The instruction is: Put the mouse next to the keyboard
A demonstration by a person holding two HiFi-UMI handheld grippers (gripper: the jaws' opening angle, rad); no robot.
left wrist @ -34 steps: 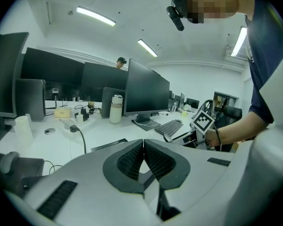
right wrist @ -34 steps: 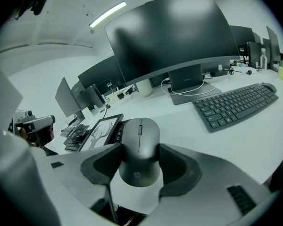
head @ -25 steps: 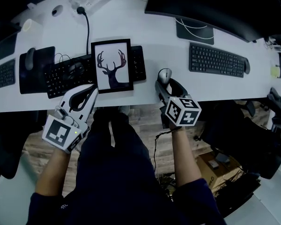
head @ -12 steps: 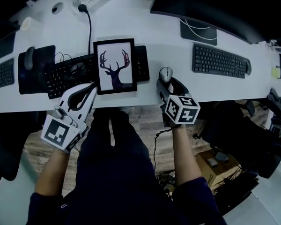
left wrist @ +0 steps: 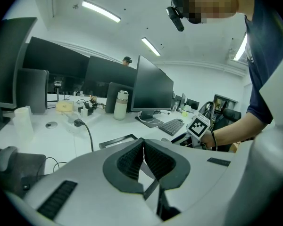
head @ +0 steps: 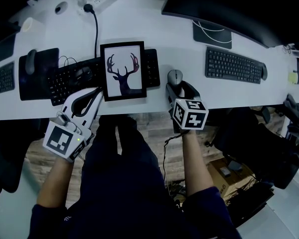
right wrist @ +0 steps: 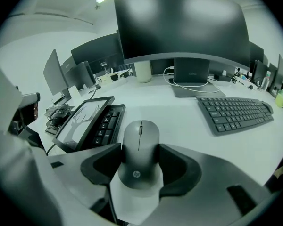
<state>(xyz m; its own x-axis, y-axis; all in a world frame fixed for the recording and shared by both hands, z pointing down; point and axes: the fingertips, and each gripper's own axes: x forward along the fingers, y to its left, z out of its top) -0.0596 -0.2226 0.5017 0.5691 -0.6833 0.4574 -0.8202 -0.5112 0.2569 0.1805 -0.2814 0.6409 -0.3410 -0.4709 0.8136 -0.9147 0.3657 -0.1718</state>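
Two grippers, both parked at the near edge of the white worktop (head: 189,44). The right gripper (head: 178,87) reaches forward off a fairly straight forearm, and its jaws are squeezed onto both sides of the grey oval mouse (head: 175,76). That mouse sits on the worktop close to the near edge, just right of the black keyboard (head: 70,79) that has a black-framed deer picture (head: 123,69) lying across it. The left gripper (head: 95,94) angles inward toward the frame's lower left corner, jaws pinched together with nothing between them.

The right gripper view is the one that really shows the grip: its dark pads (right wrist: 101,166) sit flush against the mouse's flanks, which the head view half hides behind the marker cube. The left gripper view shows its ribbed pads (left wrist: 127,164) meeting in a tight seam.

Compared with a second ago, the gap between mouse and keyboard looks a bit smaller. The left gripper has barely budged.
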